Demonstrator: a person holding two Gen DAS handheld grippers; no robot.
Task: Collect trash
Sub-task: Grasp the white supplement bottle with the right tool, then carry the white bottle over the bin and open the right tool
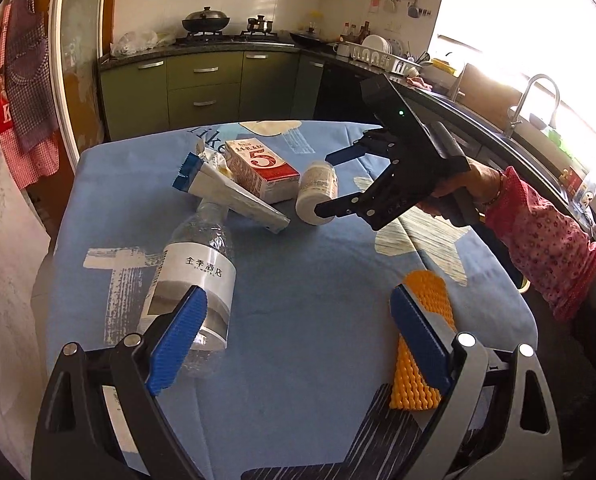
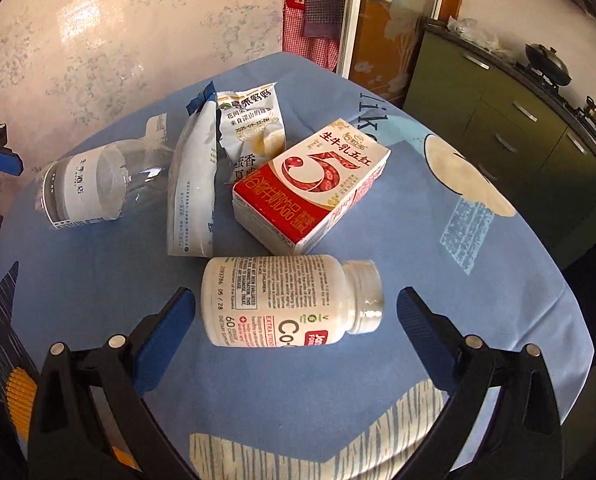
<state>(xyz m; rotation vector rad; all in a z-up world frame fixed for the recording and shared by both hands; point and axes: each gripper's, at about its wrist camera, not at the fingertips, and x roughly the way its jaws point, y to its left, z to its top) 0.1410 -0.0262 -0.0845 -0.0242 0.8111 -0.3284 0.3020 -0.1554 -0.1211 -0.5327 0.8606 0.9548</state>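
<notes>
On the blue tablecloth lies a white pill bottle [image 2: 273, 300] on its side, between the two fingers of my right gripper [image 2: 296, 294], which is open with its pads clear of the bottle. From the left wrist view, the right gripper [image 1: 322, 184] straddles the pill bottle [image 1: 318, 196]. Behind it sit a red-and-white milk carton [image 2: 314, 188], torn snack wrappers [image 2: 201, 184] and a clear plastic bottle [image 2: 85, 184]. My left gripper [image 1: 298, 300] is open and empty, with the clear bottle [image 1: 193, 276] past its left finger and an orange foam net [image 1: 422, 320] behind its right finger.
The table [image 1: 318, 264] stands by a pale marbled wall [image 2: 97, 40] on one side. Green kitchen cabinets [image 1: 205, 84] and a counter with a sink [image 1: 538, 100] run behind and along the other side. A person's hand in a pink sleeve [image 1: 538, 240] holds the right gripper.
</notes>
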